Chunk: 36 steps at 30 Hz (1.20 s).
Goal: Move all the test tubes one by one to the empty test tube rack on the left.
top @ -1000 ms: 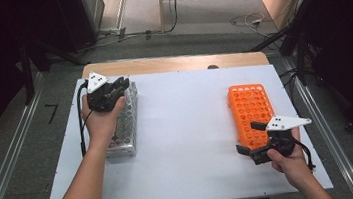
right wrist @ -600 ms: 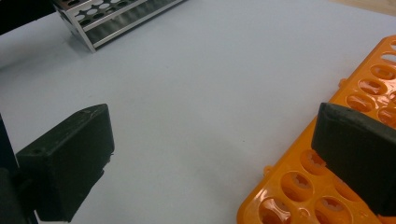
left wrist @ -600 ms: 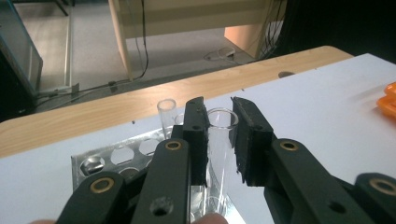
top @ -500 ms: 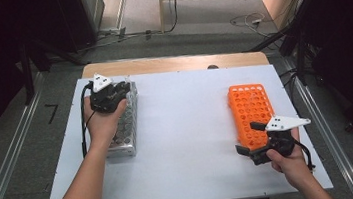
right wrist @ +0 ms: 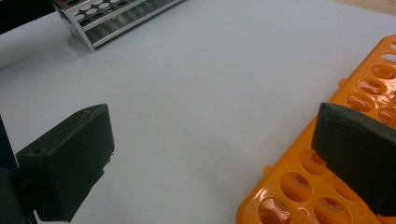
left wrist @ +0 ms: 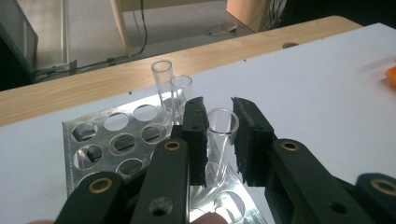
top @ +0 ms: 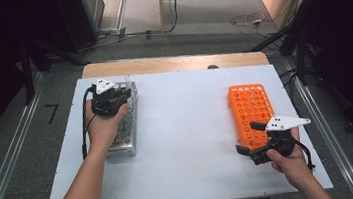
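Note:
A metal test-tube rack [top: 129,135] lies at the left of the white table, and my left gripper [top: 114,97] hovers over its far end. In the left gripper view my left gripper [left wrist: 219,107] is shut on a clear test tube [left wrist: 223,128] that stands upright in the metal rack [left wrist: 93,140]. Two more clear tubes [left wrist: 163,81] stand in holes just behind it. An orange rack [top: 250,103] lies at the right. My right gripper [top: 249,137] rests at its near left corner, open wide. In its own view the right gripper [right wrist: 210,154] holds nothing, with one pad over the orange rack [right wrist: 364,93].
The white board [top: 183,129] lies on a wooden tabletop whose far edge [top: 175,63] shows behind it. Bare white surface stretches between the two racks. Grey floor, rails and cables surround the table.
The left gripper has drifted slightly over the metal rack. The right hand has kept still.

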### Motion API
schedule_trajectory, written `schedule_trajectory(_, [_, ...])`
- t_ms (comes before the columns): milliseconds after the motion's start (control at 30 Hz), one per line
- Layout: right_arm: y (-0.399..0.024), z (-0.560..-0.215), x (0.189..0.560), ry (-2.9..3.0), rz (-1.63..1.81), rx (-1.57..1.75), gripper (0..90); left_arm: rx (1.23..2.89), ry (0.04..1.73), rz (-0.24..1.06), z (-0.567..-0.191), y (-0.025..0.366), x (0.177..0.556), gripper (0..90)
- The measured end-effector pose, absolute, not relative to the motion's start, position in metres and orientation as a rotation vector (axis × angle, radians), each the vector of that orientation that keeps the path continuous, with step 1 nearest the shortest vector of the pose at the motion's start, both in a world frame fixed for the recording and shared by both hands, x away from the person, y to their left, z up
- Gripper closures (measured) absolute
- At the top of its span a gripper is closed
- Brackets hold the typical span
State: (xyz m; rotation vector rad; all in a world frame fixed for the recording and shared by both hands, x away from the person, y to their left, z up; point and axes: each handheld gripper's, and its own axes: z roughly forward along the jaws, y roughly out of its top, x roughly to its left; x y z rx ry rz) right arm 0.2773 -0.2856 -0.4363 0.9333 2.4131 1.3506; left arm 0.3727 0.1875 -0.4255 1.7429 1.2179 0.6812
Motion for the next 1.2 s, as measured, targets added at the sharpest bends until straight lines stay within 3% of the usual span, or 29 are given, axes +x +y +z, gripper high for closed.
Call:
schedule_trajectory(300, [-0.285,-0.437,0.278,2.416,1.35,0.929,0.0,1.756,1.246,0.612,-0.427,0.188,0.374,72.3])
schedule_trajectory(500, [-0.285,-0.437,0.278,2.419,1.348,0.933,0.0,1.75,1.254,0.575,-0.426,0.189,0.373,62.8])
schedule_trajectory(767, [-0.286,-0.436,0.279,2.419,1.369,0.945,0.0,1.72,1.228,0.574,-0.421,0.19,0.362,40.0])
schedule_trajectory(967, [-0.286,-0.434,0.28,2.404,1.372,0.948,0.0,1.711,1.212,0.546,-0.421,0.188,0.351,17.5])
schedule_trajectory(1200, [-0.291,-0.431,0.284,2.359,1.368,0.984,0.0,1.721,1.157,0.523,-0.417,0.181,0.333,6.3])
